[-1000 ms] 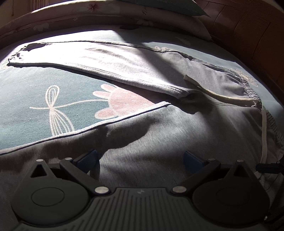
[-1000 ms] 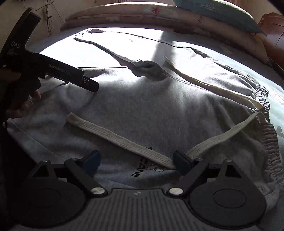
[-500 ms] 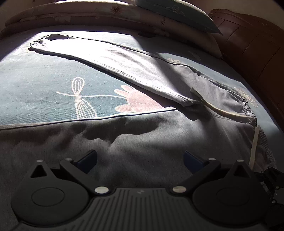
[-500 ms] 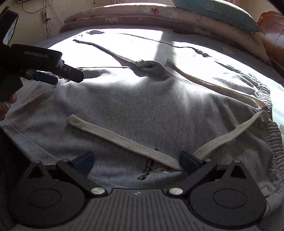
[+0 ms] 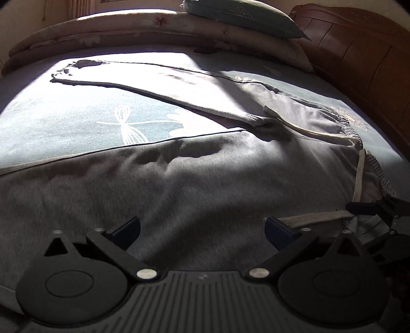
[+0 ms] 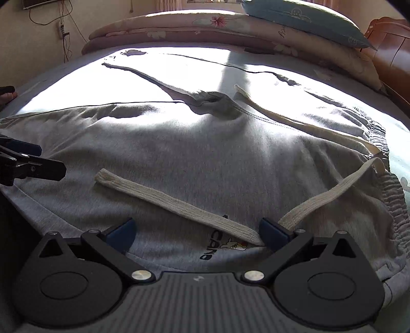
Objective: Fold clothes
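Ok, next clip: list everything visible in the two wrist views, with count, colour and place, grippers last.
sweatpants: one pair, light grey, spread flat across the bed, legs apart, a small print near the waist.
drawstring: two flat ends, cream, lying loose on the sweatpants from the waistband.
bedsheet: one, teal with a pale flower print, under the sweatpants.
quilt: one, folded, pinkish floral, along the far edge of the bed.
pillow: one, teal, on top of the quilt.
headboard: one, brown wood, at the right.
wall cables: a few, dark, top left.
left gripper: one, black with blue pads, open, over the sweatpants.
right gripper: one, same make, open, over the drawstring.
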Demonstrator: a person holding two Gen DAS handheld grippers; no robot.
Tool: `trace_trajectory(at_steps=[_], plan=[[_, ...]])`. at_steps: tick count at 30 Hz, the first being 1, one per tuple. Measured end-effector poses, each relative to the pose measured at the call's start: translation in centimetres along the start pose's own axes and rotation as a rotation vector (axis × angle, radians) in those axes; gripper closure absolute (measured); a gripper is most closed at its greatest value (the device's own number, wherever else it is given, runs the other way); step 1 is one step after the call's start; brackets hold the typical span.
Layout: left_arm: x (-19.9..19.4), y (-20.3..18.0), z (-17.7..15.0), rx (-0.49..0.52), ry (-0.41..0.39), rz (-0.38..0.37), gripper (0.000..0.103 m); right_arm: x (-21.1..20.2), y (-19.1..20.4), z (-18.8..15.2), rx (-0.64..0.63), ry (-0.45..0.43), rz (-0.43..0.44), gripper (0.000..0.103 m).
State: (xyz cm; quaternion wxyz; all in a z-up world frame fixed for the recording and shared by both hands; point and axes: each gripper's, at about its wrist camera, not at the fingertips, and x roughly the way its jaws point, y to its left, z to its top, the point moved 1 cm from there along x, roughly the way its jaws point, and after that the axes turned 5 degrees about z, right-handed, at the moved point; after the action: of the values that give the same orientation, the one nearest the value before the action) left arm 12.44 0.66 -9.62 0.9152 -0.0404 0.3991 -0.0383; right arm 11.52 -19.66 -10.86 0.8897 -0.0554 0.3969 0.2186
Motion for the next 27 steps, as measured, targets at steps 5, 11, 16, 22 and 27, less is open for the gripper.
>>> trace_trajectory(at_steps=[5,11,16,22,27], plan=[[0.6,-2.0,-1.0,0.033,0.032,-0.098,0.001,-0.2,0.0,-0.3,-0.004,-0.017,0.002,0.000],[-0.2,-3.3,-4.6,0.069,0.102,-0.117,0.001,-0.4,-0.1,-0.4,-0.019,-0.023,0.018,0.000],[-1.2,-4.0,-4.4,0.119,0.159,-0.179,0.001,-1.4,-0.4,-0.6,-0.013,-0.038,0.023,0.000],[0.0,-3.2,-2.3,0.045,0.106,-0.129,0.001,-4.2,-1.5,-0.7,0.041,-0.082,-0.017,0.000],[0.5,-4.1,-3.7,0.080,0.161,-0.093,0.001,-4.0,-1.9,-1.9,0.085,-0.040,-0.016,0.000]])
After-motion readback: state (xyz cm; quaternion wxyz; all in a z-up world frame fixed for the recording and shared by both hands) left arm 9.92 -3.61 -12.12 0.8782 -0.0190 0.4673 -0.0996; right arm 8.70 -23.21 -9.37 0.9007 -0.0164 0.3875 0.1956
